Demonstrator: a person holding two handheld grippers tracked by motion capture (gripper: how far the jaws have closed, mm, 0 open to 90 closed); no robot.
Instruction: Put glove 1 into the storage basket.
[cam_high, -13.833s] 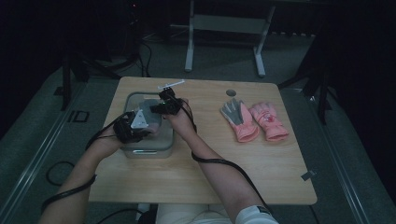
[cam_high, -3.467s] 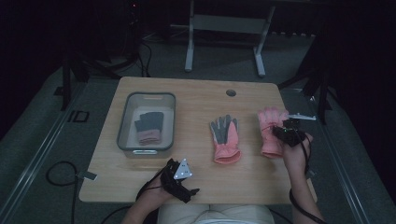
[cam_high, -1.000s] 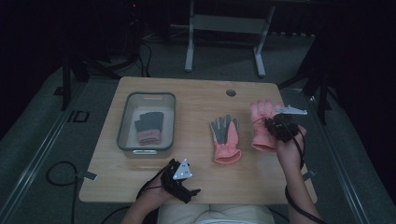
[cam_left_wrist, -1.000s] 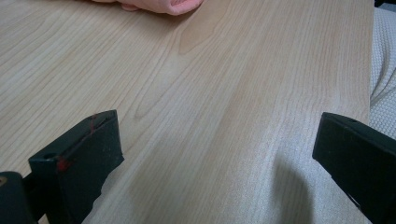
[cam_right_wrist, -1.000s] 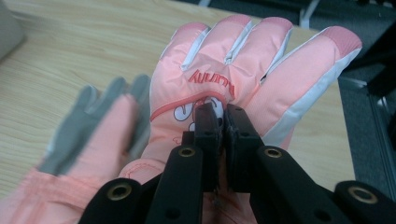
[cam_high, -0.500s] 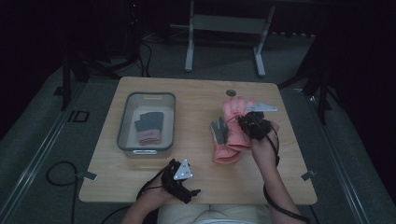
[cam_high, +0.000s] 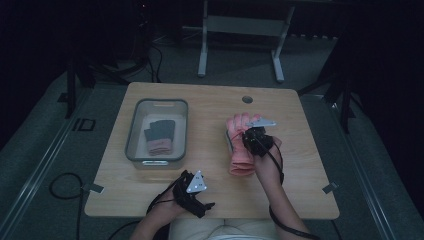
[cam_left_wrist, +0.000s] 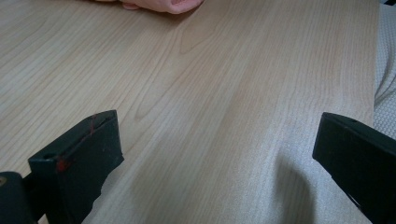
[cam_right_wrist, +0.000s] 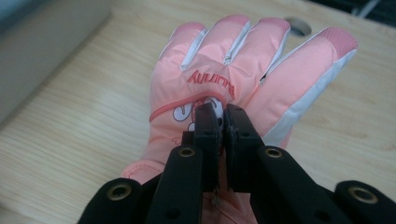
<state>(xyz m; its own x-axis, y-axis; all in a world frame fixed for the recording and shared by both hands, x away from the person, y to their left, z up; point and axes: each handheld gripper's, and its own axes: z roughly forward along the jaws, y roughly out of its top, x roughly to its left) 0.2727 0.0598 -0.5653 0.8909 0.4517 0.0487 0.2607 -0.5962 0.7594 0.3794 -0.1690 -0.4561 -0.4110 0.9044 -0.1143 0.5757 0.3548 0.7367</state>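
My right gripper (cam_high: 253, 136) is shut on the back of a pink glove (cam_high: 238, 126), pinching the fabric near its printed logo. The right gripper view has the jaws (cam_right_wrist: 222, 116) pressed together on the glove (cam_right_wrist: 224, 65), fingers spread away from me. The held glove lies over a second pink glove (cam_high: 241, 164), whose cuff sticks out toward me. My left gripper (cam_high: 196, 196) rests near the table's front edge. Its jaws (cam_left_wrist: 215, 154) stand wide open over bare wood.
A clear plastic bin (cam_high: 131, 136) sits at the table's left and holds a folded grey and pink pair of gloves (cam_high: 160, 136). A cable hole (cam_high: 247, 99) is at the far edge. The edge of a pink glove (cam_left_wrist: 161, 4) shows at the top of the left gripper view.
My right gripper has carried the pink glove leftward from the right side of the table onto the other glove. The left gripper has stayed put.
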